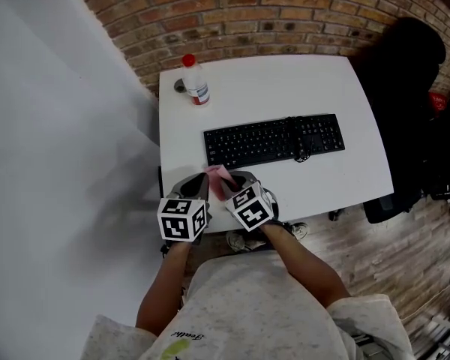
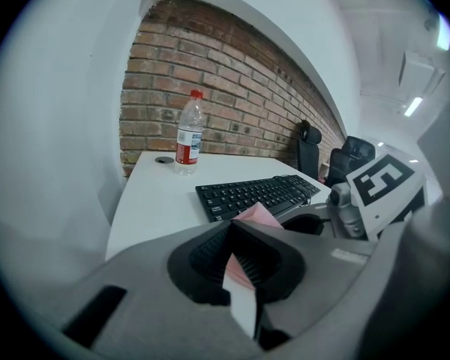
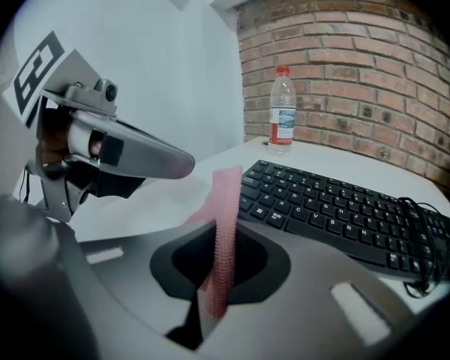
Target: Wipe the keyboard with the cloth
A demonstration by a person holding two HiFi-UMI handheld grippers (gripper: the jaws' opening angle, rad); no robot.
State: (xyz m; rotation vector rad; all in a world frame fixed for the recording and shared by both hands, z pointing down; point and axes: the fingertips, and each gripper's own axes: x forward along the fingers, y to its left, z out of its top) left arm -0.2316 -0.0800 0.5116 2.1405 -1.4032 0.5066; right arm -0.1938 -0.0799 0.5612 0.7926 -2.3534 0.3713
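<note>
Both jaws of the left hand-held gripper (image 2: 234,235) are closed on a pink cloth (image 2: 256,214), with a folded corner of it poking up past the jaw tips. The right hand-held gripper (image 3: 223,257) is likewise pressed together on the same cloth, which stands upright between its jaws as a narrow, textured strip. In the head view the two hand-held grippers sit side by side over the near edge of the table (image 1: 285,81), left one to the left, their jaw tips angled toward each other and the cloth bunched between them. Each carries its marker cube toward the person, whose bare forearms reach in from the near side. The cloth is held just near of the left end of the black keyboard (image 1: 274,141), close to it; whether it touches the keys cannot be told. The keyboard lies across the middle of the white table, running left to right, with a dark cable (image 1: 300,152) looped over its right part. Farther back, near the far left corner, a clear plastic bottle (image 1: 195,81) with a red cap stands upright. A brick wall (image 1: 247,13) runs behind the table, and a black chair (image 1: 405,73) stands to the right.
</note>
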